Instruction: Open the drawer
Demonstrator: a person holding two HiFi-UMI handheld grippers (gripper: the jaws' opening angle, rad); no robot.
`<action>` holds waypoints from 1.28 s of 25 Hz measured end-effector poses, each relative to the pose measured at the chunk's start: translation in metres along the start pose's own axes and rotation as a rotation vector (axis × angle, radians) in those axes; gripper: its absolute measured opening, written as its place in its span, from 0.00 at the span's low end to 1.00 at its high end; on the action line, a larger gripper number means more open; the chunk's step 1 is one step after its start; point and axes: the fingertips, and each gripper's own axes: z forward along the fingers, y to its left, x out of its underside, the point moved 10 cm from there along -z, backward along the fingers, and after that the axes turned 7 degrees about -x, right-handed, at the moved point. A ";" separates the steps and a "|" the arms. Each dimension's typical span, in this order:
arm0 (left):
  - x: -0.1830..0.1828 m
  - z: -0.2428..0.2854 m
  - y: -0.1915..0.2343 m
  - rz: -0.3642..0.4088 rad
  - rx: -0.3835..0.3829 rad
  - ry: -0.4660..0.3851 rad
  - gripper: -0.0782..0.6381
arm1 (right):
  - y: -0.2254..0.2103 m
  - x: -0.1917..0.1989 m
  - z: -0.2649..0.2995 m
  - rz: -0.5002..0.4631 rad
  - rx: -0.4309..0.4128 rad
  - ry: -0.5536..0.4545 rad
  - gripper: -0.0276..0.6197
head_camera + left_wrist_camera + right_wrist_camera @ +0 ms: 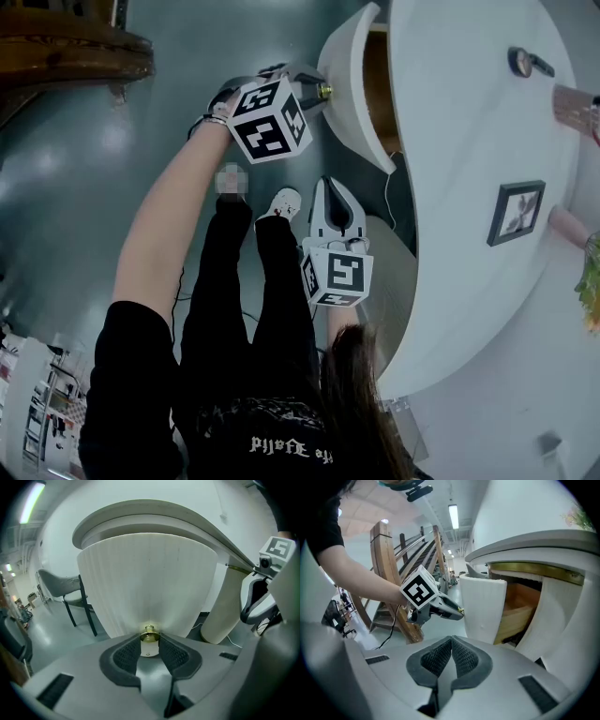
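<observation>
The curved white drawer front stands pulled out from the round white cabinet, and its wooden inside is exposed. My left gripper is shut on the drawer's small brass knob, which sits between the dark ribbed pads with the drawer front filling that view. My right gripper hangs lower, near the cabinet's side, apart from the drawer. Its jaws are shut with nothing between them. From the right gripper view the left gripper shows at the drawer front.
A framed picture and a small round object lie on the cabinet top. A wooden rack stands behind on the left. A chair and a pale round pillar flank the drawer. The person's shoes are below.
</observation>
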 end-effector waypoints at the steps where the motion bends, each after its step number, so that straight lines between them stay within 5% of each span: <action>1: 0.002 -0.002 -0.001 -0.008 -0.004 -0.001 0.29 | 0.002 0.001 0.000 -0.003 -0.003 0.002 0.08; 32: 0.039 -0.050 -0.002 -0.083 -0.059 0.087 0.29 | 0.044 -0.007 -0.005 0.059 -0.088 -0.022 0.08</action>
